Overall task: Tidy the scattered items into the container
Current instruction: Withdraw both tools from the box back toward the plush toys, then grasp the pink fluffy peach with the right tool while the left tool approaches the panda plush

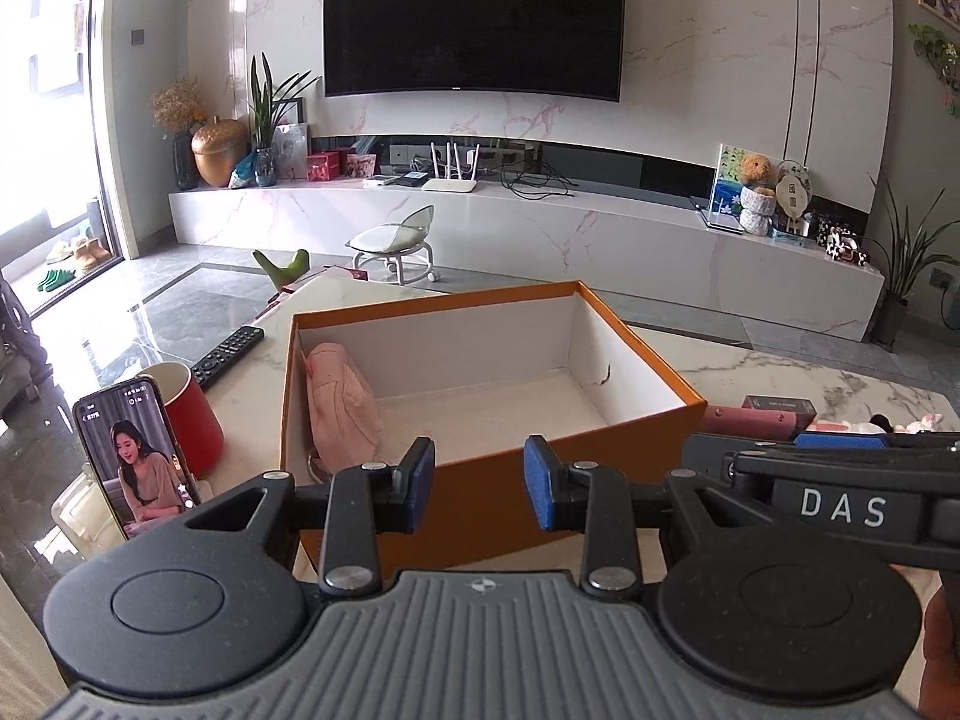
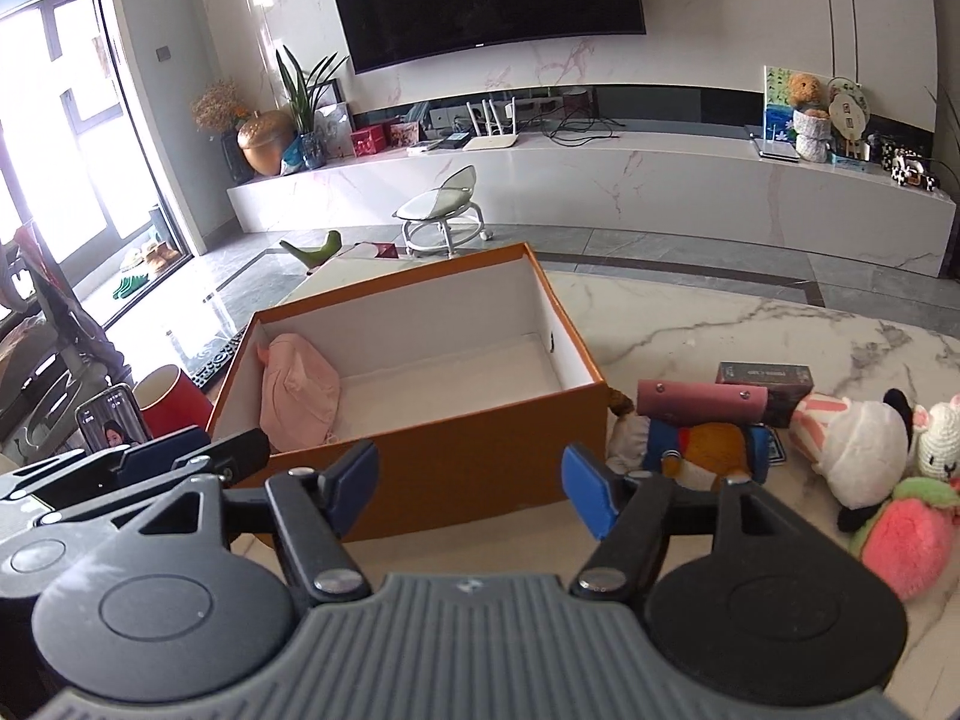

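Right gripper and left gripper hover empty, jaws wide, at the orange box holding a pink pouch. Plush toys crowd the counter at right frame, nearest the right gripper.

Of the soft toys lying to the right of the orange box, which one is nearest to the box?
The plush with the blue and orange body. It lies right beside the orange box, whereas the white plush and the pink-and-green one lie farther right.
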Demonstrator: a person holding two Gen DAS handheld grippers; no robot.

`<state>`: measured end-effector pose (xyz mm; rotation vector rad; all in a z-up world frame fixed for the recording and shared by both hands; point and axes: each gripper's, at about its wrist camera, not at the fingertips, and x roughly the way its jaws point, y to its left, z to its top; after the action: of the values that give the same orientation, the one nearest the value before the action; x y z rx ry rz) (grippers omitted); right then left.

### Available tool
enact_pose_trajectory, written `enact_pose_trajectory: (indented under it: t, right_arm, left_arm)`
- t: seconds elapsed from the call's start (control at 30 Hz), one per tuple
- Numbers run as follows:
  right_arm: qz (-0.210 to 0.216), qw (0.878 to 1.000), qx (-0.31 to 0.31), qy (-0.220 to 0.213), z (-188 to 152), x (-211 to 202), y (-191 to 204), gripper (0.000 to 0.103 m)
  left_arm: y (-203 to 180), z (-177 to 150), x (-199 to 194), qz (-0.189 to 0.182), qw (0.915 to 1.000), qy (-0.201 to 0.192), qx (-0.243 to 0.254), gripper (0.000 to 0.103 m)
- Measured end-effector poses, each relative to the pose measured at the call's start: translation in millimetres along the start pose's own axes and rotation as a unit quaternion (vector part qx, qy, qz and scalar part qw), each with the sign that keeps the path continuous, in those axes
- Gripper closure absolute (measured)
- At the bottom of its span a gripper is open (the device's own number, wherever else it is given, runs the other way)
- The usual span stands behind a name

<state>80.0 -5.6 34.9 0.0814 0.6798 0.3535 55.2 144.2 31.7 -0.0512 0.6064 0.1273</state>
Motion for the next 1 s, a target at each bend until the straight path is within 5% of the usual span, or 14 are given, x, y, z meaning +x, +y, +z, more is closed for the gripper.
enact_pose_trajectory:
  t: [0.53, 1.0]
  right_arm:
    - [-0.079, 0.996, 0.016, -0.049, -47, -73, -37, 0.031]
    - [-0.174, 0.982, 0.037, -0.057, -78, -96, -97, 0.028]
  left_arm:
    - [-55, -33, -34, -0.028, 0.9988, 0.005, 0.039, 0.058]
    - [-126, -57, -17, -0.078, 0.9916, 0.033, 0.098, 0.055]
